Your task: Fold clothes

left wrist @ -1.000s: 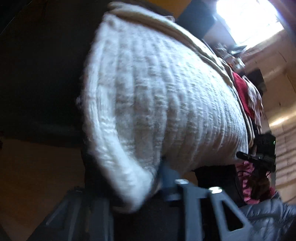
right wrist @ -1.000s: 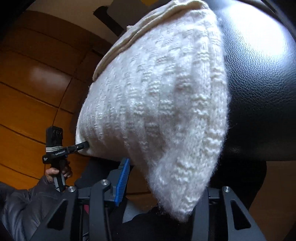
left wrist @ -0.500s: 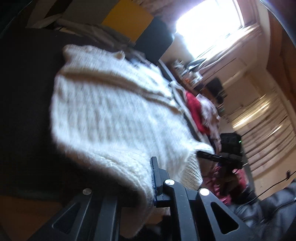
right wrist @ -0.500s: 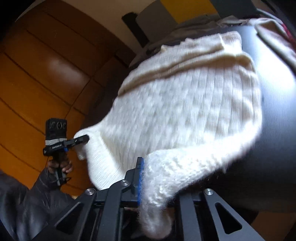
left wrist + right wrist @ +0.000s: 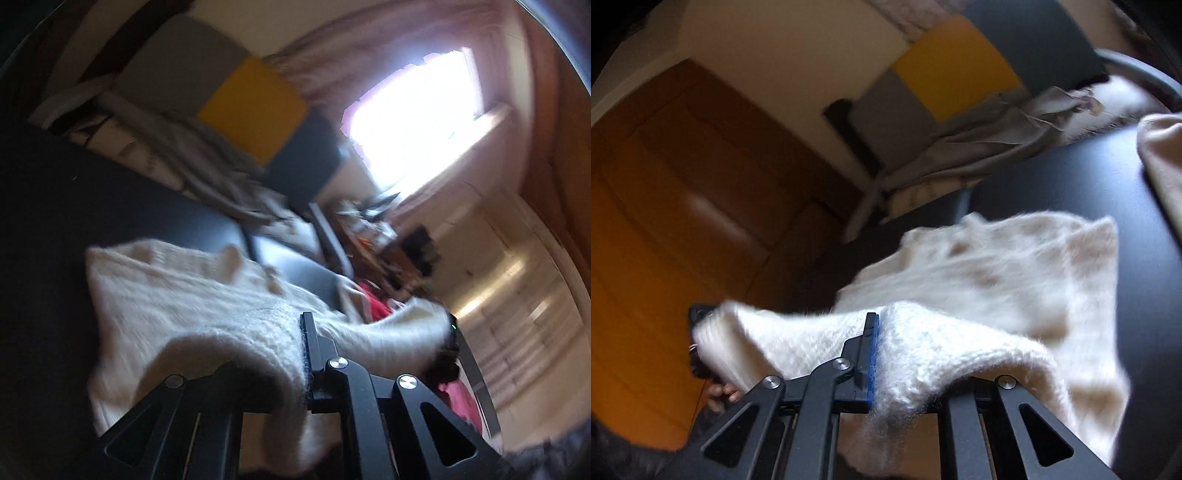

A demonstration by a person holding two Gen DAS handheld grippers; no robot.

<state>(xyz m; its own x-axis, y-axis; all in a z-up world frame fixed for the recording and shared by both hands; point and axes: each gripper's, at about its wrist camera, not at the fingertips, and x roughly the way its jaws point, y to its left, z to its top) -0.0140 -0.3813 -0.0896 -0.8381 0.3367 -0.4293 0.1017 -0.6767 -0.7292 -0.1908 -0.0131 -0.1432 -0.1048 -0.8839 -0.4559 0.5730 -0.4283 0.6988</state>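
Note:
A cream knitted sweater [image 5: 177, 306] lies partly on a black leather surface [image 5: 92, 206], its near edge lifted. My left gripper [image 5: 295, 354] is shut on that near edge; the knit drapes over its left finger. In the right wrist view the same sweater [image 5: 990, 280] spreads across the black surface [image 5: 1071, 177], and my right gripper [image 5: 882, 354] is shut on the other near corner. The edge stretches between both grippers. The left gripper, half covered by knit, shows in the right wrist view [image 5: 701, 332]. Both views are blurred.
Grey cloth [image 5: 221, 177] and a yellow and grey panel [image 5: 255, 110] lie beyond the surface. Red and pink clothes [image 5: 376, 302] are piled to the right under a bright window [image 5: 413, 122]. A wooden wall [image 5: 665, 206] stands to the left. Another cream garment [image 5: 1163, 162] lies far right.
Both grippers have risen and carried the sweater's near edge up and forward over the black surface. The sweater, which hung down over the edge, now lies flatter on top.

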